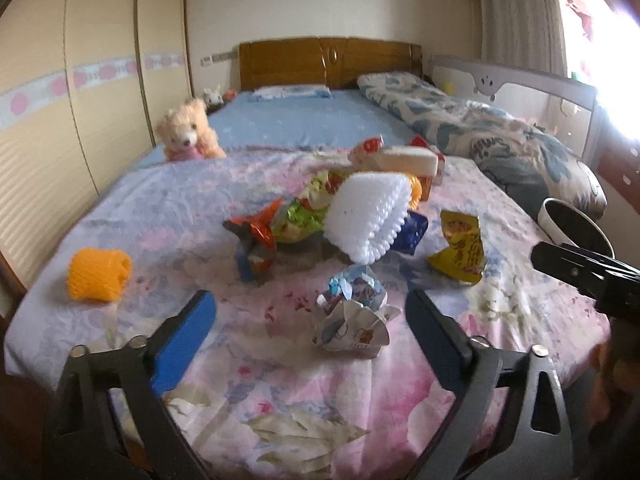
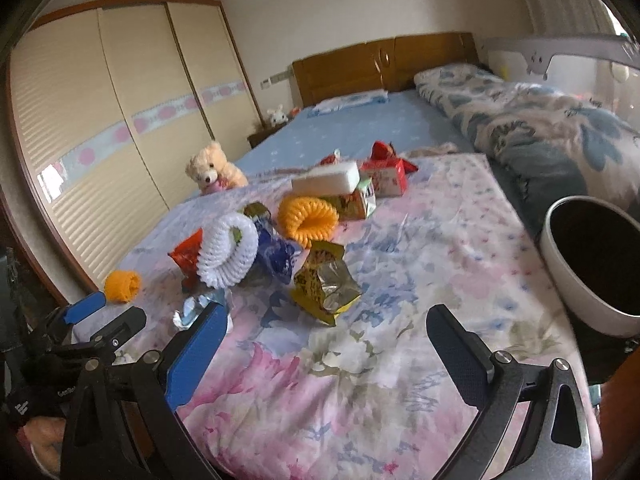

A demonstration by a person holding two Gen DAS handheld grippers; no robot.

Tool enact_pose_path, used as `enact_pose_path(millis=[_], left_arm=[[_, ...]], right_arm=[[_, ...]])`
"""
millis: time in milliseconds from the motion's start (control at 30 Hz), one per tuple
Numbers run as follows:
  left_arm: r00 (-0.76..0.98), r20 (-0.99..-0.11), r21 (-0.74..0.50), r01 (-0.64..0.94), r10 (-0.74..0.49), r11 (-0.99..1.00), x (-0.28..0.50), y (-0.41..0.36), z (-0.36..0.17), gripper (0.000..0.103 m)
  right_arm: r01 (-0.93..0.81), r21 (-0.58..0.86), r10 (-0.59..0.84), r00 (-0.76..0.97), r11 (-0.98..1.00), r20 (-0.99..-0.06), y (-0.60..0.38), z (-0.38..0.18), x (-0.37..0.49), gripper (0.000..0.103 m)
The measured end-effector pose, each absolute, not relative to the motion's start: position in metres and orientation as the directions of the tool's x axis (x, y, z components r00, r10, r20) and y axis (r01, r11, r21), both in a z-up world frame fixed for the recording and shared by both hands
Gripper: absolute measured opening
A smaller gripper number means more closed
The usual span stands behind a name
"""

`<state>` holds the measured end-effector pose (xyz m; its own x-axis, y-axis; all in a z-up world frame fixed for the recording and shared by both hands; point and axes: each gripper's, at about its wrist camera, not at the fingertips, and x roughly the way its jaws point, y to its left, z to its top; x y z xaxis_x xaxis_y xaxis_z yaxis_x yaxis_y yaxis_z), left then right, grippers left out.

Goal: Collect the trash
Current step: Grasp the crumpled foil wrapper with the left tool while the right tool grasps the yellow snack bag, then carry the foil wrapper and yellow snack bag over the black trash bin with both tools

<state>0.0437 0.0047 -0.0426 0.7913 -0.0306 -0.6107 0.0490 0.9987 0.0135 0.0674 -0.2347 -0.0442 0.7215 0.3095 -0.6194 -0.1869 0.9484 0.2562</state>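
Observation:
Trash lies scattered on a flowered bedspread (image 1: 280,380). My left gripper (image 1: 312,306) stands open just above the spread, with a crumpled silver-blue wrapper (image 1: 354,312) close ahead between its fingertips, untouched. Beyond it lie a white foam net (image 1: 368,216), a yellow snack bag (image 1: 460,248) and an orange foam net (image 1: 98,274). My right gripper (image 2: 326,314) is open too, and the yellow snack bag (image 2: 324,280) sits right in front of its gap. A white bin (image 2: 592,264) with a dark inside stands at the bed's right edge.
More wrappers, a white foam block (image 2: 326,178) and a red carton (image 2: 384,176) pile up farther back. A teddy bear (image 1: 190,130) sits at the left, a rolled quilt (image 1: 500,132) at the right. Wardrobe doors (image 1: 80,100) line the left wall.

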Motion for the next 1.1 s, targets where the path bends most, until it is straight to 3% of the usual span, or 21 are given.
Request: enact_pose_path(millis=[367, 567, 633, 667, 833, 933, 1100], left_arm=[[0.703, -0.706, -0.037, 0.082, -0.084, 0.996, 0.077, 0.003, -0.071, 0.092], [0.655, -0.745, -0.074, 0.100, -0.122, 0.992, 0.087, 0.003, -0.085, 0.071], [0.646, -0.750, -0.083, 0.117, -0.139, 0.990, 0.087, 0.000, -0.087, 0.061], [0.642, -0.752, -0.084, 0.128, -0.148, 0.988, 0.086, -0.002, -0.087, 0.049], [0.650, -0.742, -0.077, 0.158, -0.163, 0.984, 0.079, -0.006, -0.086, 0.033], [0.650, -0.734, -0.104, 0.178, -0.197, 0.978, 0.075, -0.010, -0.081, 0.032], [0.657, -0.714, -0.097, 0.249, -0.242, 0.964, 0.067, -0.028, -0.071, 0.031]], right_arm=[[-0.185, 0.285, 0.336, 0.622, 0.941, -0.707, -0.218, -0.084, 0.127, 0.086], [-0.183, 0.312, 0.358, 0.582, 0.932, -0.730, -0.214, -0.091, 0.143, 0.078], [-0.183, 0.316, 0.363, 0.561, 0.931, -0.744, -0.213, -0.094, 0.147, 0.061], [-0.183, 0.318, 0.365, 0.552, 0.930, -0.750, -0.212, -0.096, 0.148, 0.058], [-0.208, 0.294, 0.360, 0.569, 0.933, -0.739, -0.209, -0.091, 0.142, 0.026], [-0.211, 0.303, 0.368, 0.573, 0.929, -0.732, -0.212, -0.086, 0.135, 0.019], [-0.189, 0.336, 0.381, 0.581, 0.923, -0.719, -0.229, -0.080, 0.121, 0.017]])
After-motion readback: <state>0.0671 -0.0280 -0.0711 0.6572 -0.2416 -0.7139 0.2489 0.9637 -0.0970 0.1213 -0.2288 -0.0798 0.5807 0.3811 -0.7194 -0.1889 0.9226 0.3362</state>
